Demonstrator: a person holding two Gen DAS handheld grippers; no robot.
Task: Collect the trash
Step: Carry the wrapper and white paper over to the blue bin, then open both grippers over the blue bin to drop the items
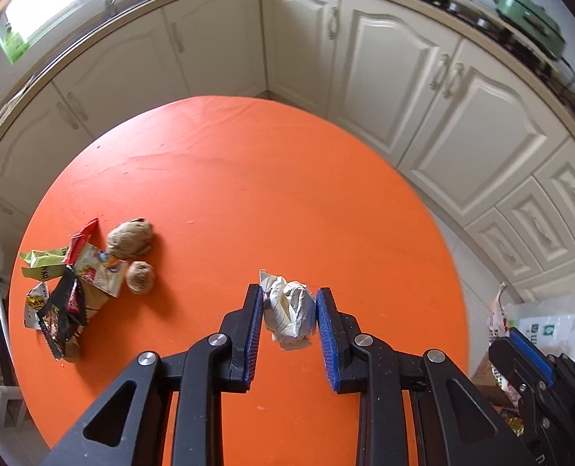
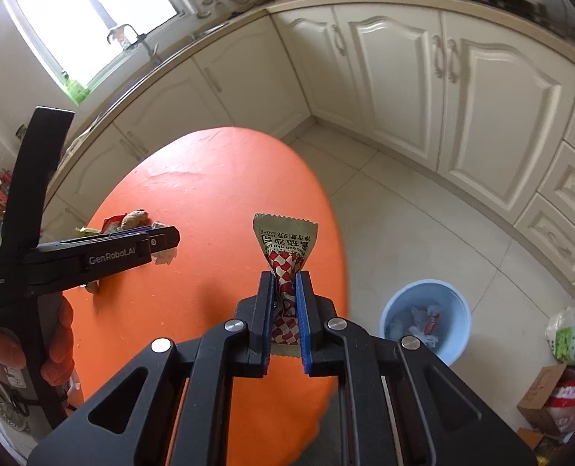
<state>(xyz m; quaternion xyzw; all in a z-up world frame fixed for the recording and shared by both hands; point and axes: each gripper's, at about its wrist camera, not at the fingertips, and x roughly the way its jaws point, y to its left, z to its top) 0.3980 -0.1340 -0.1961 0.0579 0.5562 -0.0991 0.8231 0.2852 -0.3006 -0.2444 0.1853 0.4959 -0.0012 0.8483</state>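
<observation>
Pinching a crumpled white paper wad [image 1: 289, 312] between its blue pads, the left gripper [image 1: 289, 306] holds it just above the orange table [image 1: 229, 178], with a pad pressed against each side of the wad. The right gripper [image 2: 286, 295] is clamped narrow on a sauce sachet [image 2: 285, 250] printed in a red-and-white check; the sachet's tan, serrated top fans out beyond the fingertips, and its lower edge pokes out behind the pads. In the right wrist view, the left gripper's black body reaches in from the left over the table, and a person's hand [image 2: 50, 334] wraps around its handle. On the left part of the table lies a heap of snack wrappers [image 1: 70, 287] in green, red, black and yellow, with two brown crumpled lumps [image 1: 132, 239] touching its right side. Off the table's right edge, a light blue bin [image 2: 427, 318] stands on the pale tiled floor with scraps of paper and wrappers already inside it. Cream cabinets [image 2: 404, 89] line the far side of the room under a beige counter, and a window [image 2: 89, 19] is at the far left.
</observation>
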